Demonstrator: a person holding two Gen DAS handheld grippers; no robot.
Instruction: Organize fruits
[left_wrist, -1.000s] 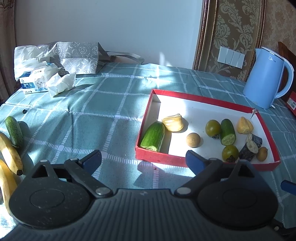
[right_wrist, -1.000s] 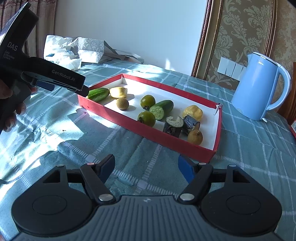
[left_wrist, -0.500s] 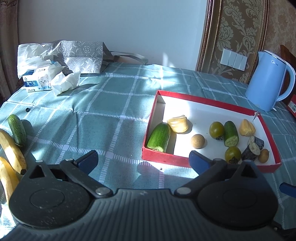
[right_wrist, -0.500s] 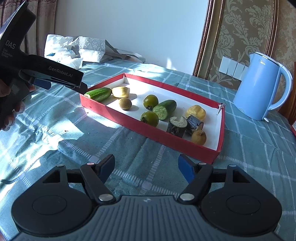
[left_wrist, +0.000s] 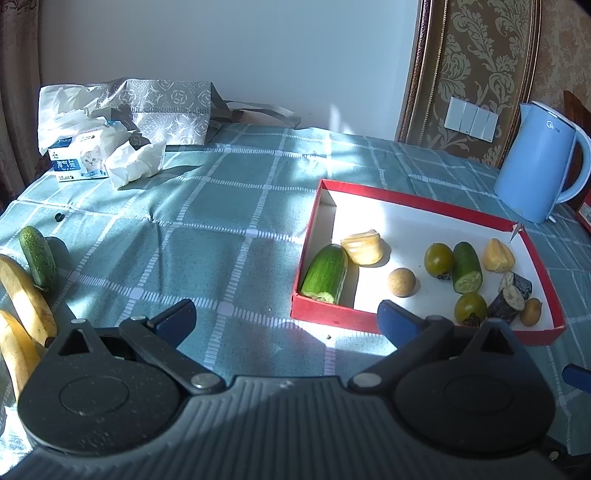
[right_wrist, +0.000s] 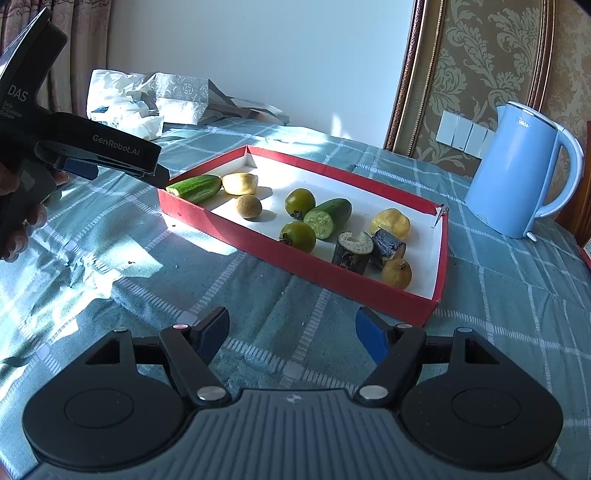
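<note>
1. The red tray (left_wrist: 413, 201) on the checked table (left_wrist: 207, 236) holds cut cucumber pieces (left_wrist: 327, 274), green tomatoes (left_wrist: 438, 258) and yellow fruit chunks (left_wrist: 364, 246).
2. A whole cucumber (left_wrist: 37, 257) and two bananas (left_wrist: 26, 295) lie well apart, at the table's left edge.
3. The left gripper (left_wrist: 286, 319) and right gripper (right_wrist: 291, 332) hover before the tray, jaws spread and empty.
4. A blue kettle (right_wrist: 517, 173) stands beyond the tray.
</note>
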